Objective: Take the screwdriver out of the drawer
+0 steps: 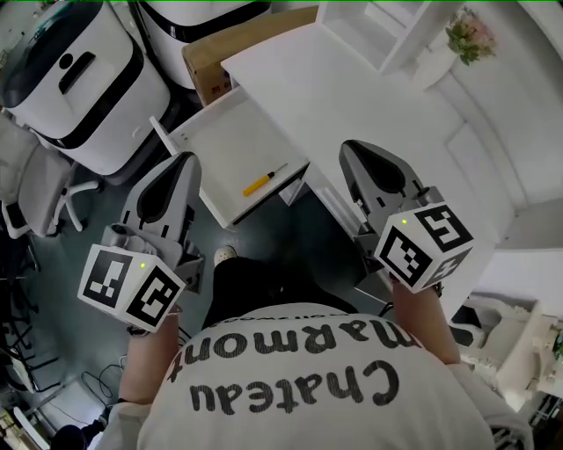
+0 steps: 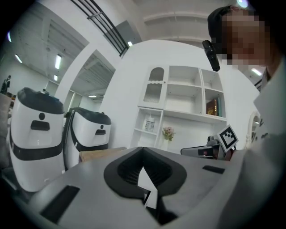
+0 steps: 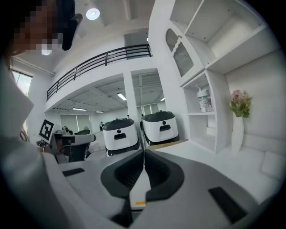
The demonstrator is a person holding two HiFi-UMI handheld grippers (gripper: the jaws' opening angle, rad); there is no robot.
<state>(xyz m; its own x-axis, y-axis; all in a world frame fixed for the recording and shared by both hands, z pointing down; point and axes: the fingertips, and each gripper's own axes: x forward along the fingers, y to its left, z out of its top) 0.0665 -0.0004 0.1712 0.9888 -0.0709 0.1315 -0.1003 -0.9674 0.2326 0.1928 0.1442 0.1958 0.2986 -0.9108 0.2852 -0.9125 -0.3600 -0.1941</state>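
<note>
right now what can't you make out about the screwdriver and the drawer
Screwdriver: head view, too small to tell its tip type.
Drawer: head view, near left corner behind the left claw.
Gripper views: neither shows clearly; the bodies of the left claw and right claw fill the lower half.

Bright, even overhead light nearly washes out the flat white desk top (image 1: 369,105). The dark grey floor (image 1: 255,233) in front of the desk lies dim. High above the desk a round ceiling lamp (image 3: 92,13) glares. Both gripper views bend and darken towards their rims.
</note>
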